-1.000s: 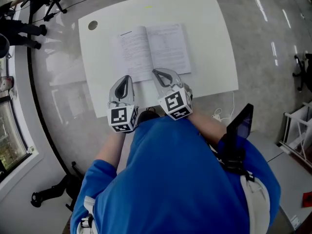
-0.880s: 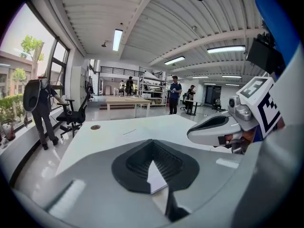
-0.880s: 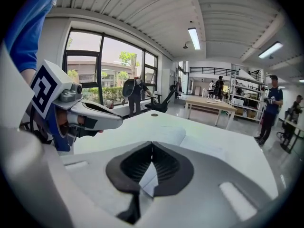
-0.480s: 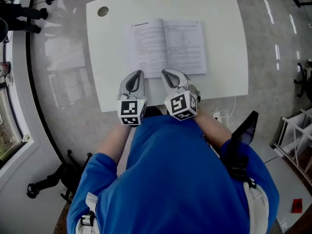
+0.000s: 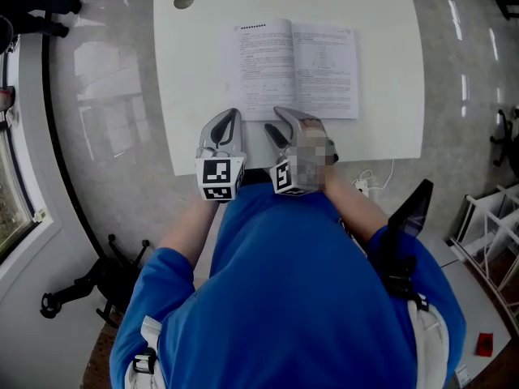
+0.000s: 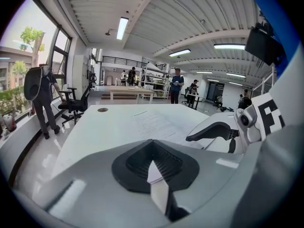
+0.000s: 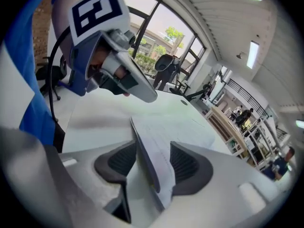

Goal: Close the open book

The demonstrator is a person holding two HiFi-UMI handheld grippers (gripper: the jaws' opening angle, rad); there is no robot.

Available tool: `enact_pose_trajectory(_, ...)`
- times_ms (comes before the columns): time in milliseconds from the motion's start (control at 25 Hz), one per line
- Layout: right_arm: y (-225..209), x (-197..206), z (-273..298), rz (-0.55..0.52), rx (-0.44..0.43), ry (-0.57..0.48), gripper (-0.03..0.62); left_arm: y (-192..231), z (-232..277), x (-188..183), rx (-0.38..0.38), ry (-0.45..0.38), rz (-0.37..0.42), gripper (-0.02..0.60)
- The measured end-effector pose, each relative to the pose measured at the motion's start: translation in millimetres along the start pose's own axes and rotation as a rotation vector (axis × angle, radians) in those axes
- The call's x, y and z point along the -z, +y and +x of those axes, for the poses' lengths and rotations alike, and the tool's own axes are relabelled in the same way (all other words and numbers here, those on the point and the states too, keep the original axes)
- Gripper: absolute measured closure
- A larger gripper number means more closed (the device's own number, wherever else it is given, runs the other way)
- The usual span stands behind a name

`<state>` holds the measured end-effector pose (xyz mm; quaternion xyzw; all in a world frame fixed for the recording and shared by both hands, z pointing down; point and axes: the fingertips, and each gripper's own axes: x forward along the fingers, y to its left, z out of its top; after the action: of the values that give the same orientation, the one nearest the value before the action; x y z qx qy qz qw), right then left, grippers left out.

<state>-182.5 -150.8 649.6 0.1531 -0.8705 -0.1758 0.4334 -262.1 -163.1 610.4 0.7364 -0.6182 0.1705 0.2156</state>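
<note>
Our right gripper [image 5: 273, 118], clenched a second ago, is opening its jaws, gripping nothing, at the near edge of the open book [image 5: 296, 67]; our left gripper [image 5: 233, 113] stays clenched, empty, beside it.

My operator wears a bright blue short-sleeved shirt [image 5: 284, 298]. At 4 o'clock a flat black device [image 5: 403, 217] sits on a black mount above a white strap [image 5: 428, 339]. At 7 o'clock there's a black buckle [image 5: 146, 363] on more white strap. The left gripper [image 5: 233, 113] and right gripper [image 5: 276, 122] are silver-grey and curved, with black ribbed pads [image 7: 190, 167] and black-and-white marker cubes [image 5: 220, 178]. The right gripper's jaws are opening, the book's [image 5: 296, 67] page edge between them.
</note>
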Motion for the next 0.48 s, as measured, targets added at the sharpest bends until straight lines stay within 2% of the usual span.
enact_pose_trajectory(160, 7, -2, 13, -0.145, 0.031, 0.045, 0.37, 13, -9, 7, -0.015, 0.0, -0.011, 0.574)
enact_pose_trajectory(280, 9, -1, 20, -0.195, 0.051, 0.077, 0.37, 22, -14, 13, -0.025, 0.006, -0.024, 0.574)
enact_pose_trajectory(480, 9, -10, 30, -0.243, 0.085, 0.058, 0.37, 34, -18, 20, -0.039, 0.003, -0.028, 0.574)
